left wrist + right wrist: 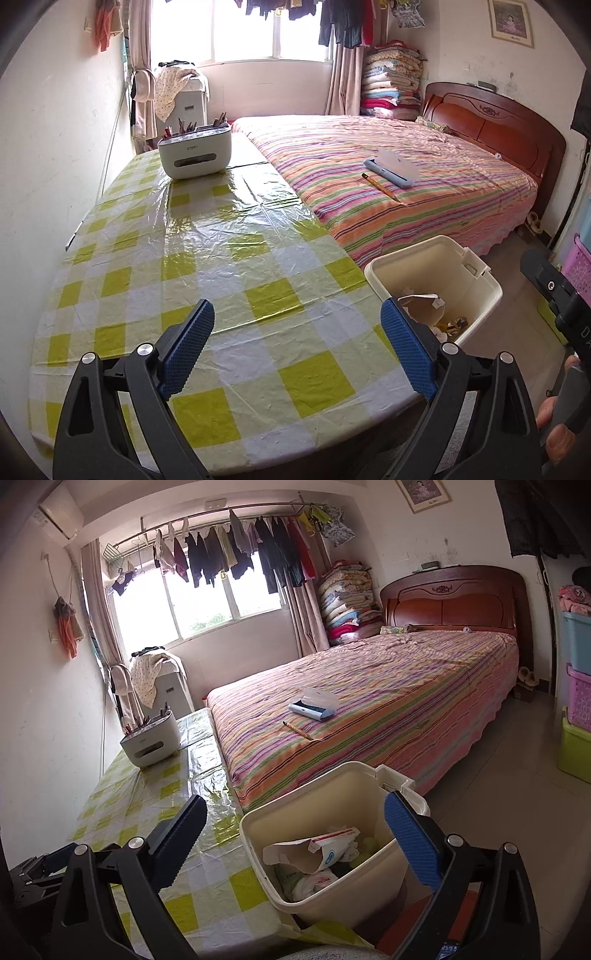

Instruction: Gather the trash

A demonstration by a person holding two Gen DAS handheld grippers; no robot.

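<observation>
Right tool's finger (412, 840) hides bin (317, 794) rim's right side.

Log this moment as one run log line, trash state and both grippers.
left gripper: open, empty | right gripper: open, empty | bin: holds paper trash | tablecloth: no trash visible

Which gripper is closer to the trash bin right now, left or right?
Right. The right gripper hangs open directly over the trash bin, one finger above its rim. The left gripper is open over the checkered tablecloth, bin off to its right.
</observation>
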